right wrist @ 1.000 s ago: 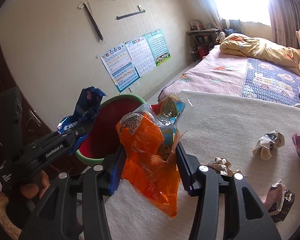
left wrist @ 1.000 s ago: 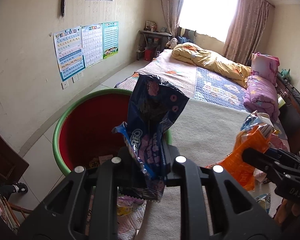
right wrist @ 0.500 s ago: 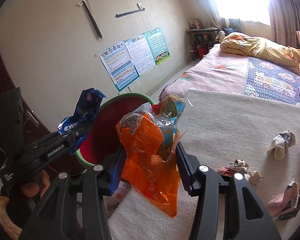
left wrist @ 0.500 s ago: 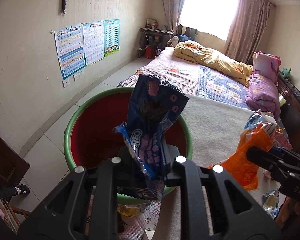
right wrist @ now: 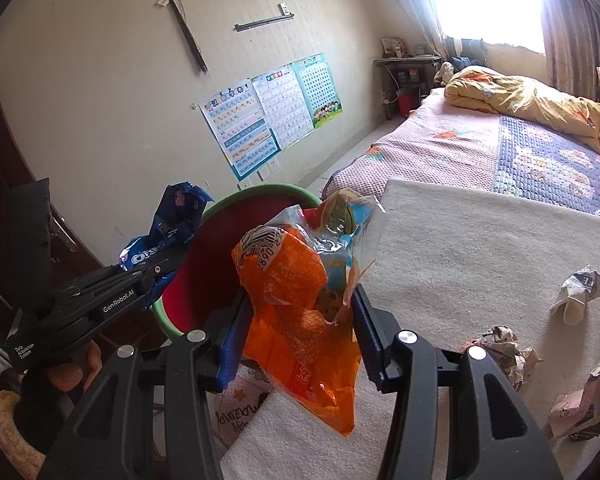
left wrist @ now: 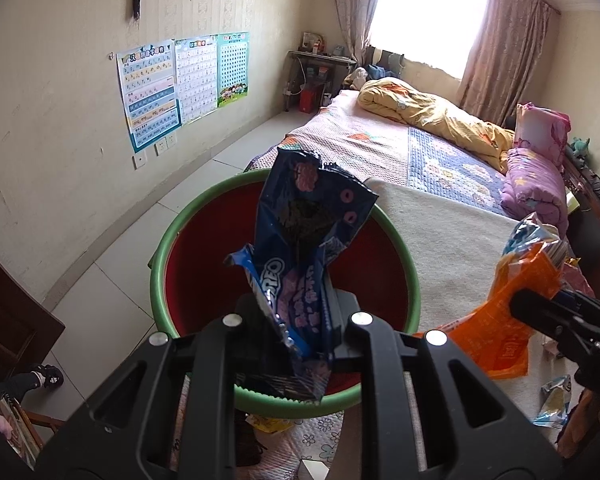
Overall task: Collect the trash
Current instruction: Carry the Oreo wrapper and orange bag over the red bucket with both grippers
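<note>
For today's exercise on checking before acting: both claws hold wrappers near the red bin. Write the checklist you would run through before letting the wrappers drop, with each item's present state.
1. Left claw gripping the blue Oreo wrapper: ok, shut on it.
2. Right claw gripping the orange snack bag: ok, pads press both sides.
3. Blue wrapper over the red bin opening: ok in the left wrist view.
4. Orange bag over the bin: not ok, it hangs above the cream blanket beside the rim.
5. Room left in the bin: cannot tell, its bottom is hidden.
6. Trash left to collect: not ok, crumpled wrappers lie on the blanket.
</note>
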{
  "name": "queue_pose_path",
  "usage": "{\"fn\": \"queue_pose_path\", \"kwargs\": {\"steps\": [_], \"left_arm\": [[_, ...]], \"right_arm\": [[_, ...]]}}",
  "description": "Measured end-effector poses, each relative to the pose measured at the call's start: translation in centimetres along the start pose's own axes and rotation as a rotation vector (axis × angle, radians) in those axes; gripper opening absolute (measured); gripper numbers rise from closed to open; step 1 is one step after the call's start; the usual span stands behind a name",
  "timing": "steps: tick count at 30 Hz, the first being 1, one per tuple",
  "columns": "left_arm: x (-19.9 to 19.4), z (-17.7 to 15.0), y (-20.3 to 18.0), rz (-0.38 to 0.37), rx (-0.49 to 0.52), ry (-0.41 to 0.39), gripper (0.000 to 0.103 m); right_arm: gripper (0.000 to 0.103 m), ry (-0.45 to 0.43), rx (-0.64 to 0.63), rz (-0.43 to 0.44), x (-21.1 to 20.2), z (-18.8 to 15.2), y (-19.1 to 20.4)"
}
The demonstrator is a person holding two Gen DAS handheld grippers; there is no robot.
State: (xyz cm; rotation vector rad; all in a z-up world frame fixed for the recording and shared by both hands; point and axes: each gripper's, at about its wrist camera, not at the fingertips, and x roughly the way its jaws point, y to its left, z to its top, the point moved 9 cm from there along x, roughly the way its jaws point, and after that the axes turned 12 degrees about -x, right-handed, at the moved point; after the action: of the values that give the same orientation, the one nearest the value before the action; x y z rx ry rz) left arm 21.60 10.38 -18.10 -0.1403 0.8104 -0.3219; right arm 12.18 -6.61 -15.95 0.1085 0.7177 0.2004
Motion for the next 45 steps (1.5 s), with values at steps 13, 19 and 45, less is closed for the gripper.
{"fn": "queue_pose_path", "kwargs": {"steps": [13, 19, 45], "left_arm": [[2.6, 0.9, 2.1, 0.024, 0.014, 0.042, 0.019], [3.6, 1.0, 2.8, 0.025, 0.016, 0.06, 0.019], [5.4, 0.9, 2.8, 0.035, 0.023, 0.097, 0.019]], "right_arm": [[0.048, 0.001, -0.065, -0.031, 2.7, 2.6, 2.2], [0.048, -0.003, -0.084, -0.058, 3.3, 3.6, 2.4], [0.048, 0.044, -0.167, -0.045, 6.3, 4.3, 5.4]]}}
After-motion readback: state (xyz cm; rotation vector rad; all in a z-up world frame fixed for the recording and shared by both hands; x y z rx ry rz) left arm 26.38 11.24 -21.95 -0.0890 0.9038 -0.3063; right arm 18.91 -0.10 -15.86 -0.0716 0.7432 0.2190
